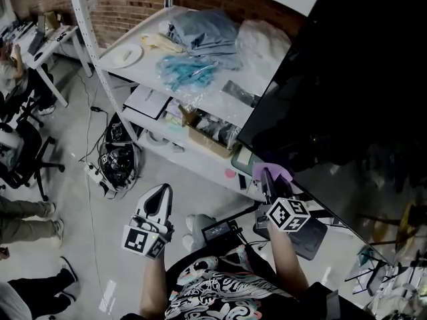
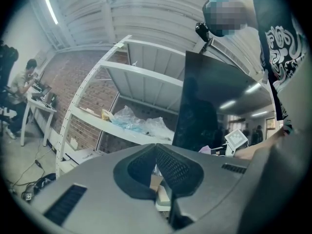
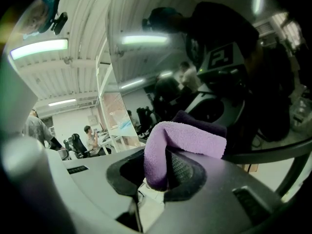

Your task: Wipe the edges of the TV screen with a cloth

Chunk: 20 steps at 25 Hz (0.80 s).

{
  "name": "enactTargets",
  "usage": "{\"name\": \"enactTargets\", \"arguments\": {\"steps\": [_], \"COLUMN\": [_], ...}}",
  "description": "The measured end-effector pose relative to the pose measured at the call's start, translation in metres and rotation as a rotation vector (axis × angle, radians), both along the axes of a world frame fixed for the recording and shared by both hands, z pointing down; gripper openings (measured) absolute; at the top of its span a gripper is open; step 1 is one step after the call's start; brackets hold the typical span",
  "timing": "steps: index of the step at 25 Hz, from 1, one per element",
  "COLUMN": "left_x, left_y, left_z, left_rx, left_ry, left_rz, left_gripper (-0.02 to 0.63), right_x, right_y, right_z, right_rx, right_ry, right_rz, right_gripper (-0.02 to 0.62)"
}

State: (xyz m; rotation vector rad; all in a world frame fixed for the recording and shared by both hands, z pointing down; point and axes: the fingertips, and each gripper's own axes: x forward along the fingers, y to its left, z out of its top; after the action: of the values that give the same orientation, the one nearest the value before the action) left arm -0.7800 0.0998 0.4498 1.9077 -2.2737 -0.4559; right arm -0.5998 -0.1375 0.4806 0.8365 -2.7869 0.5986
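one cloth (image 3: 190, 138) pinched in right fingers (image 3: 183, 168)

folded purple cloth (image 3: 187, 138), against black TV screen (image 1: 360, 79)

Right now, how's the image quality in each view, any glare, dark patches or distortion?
Head view: the TV is almost pure black, so the right side loses detail. Left gripper view: fisheye bends the shelf and its posts, and the corners go dark. Right gripper view: the TV mirrors ceiling lights and the room, while the cloth is in focus.
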Motion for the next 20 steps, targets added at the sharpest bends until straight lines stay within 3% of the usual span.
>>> {"name": "enactTargets", "arguments": {"steps": [11,14,20], "left_x": [-0.017,-0.028,-0.036], "left_y": [-0.013,-0.014,-0.017], "left_z": [0.004,0.008,0.011], "left_rx": [0.025,-0.008,0.015], "left_ry": [0.003,-0.014,0.018], "left_rz": [0.006,-0.011,-0.017], "left_gripper": [0.017,0.017,0.017], "right_x": [-0.015,-0.022,-0.036], "right_y": [0.0,0.001,0.003], "right_z": [0.0,-0.003,-0.004], "right_rx": [-0.035,-0.05,-0.07], "right_ry": [-0.018,-0.032,-0.04], "right_rz": [0.01,0.013,0.004], "right_gripper": [0.101,0.101,0.101]}}
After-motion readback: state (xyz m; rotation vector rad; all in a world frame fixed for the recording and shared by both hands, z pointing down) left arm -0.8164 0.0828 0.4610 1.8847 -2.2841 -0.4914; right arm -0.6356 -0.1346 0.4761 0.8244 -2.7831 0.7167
